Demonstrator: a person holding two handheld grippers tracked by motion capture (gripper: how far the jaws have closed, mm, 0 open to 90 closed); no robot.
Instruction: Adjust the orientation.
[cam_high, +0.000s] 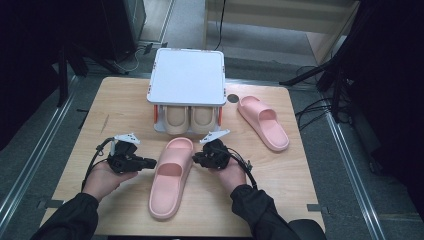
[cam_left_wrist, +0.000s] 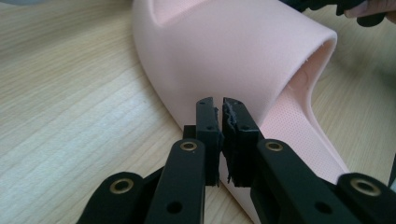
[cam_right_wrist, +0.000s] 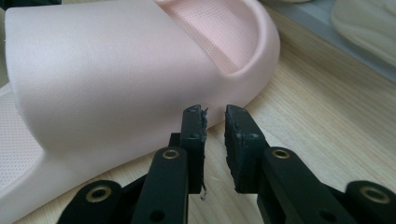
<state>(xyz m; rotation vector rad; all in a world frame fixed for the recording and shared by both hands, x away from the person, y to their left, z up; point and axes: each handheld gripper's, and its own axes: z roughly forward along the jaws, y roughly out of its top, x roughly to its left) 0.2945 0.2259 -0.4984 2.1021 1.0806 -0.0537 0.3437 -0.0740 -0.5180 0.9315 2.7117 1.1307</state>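
High view: rack (cam_high: 187, 80) holds two beige slippers (cam_high: 189, 120) (side by side).

Wooden table (cam_high: 125, 100), grey floor (cam_high: 190, 30)

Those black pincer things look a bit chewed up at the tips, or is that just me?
It is not just you. The pads inside the left gripper are ragged, with torn shreds along their edges. The right gripper has a frayed bit hanging from one pad too. The pink slipper between them looks undamaged.

Pink slipper (cam_high: 171, 176) mid table, left gripper (cam_high: 151, 162) & right gripper (cam_high: 196, 159) flanking it, 2nd pink slipper (cam_high: 263, 121) far right
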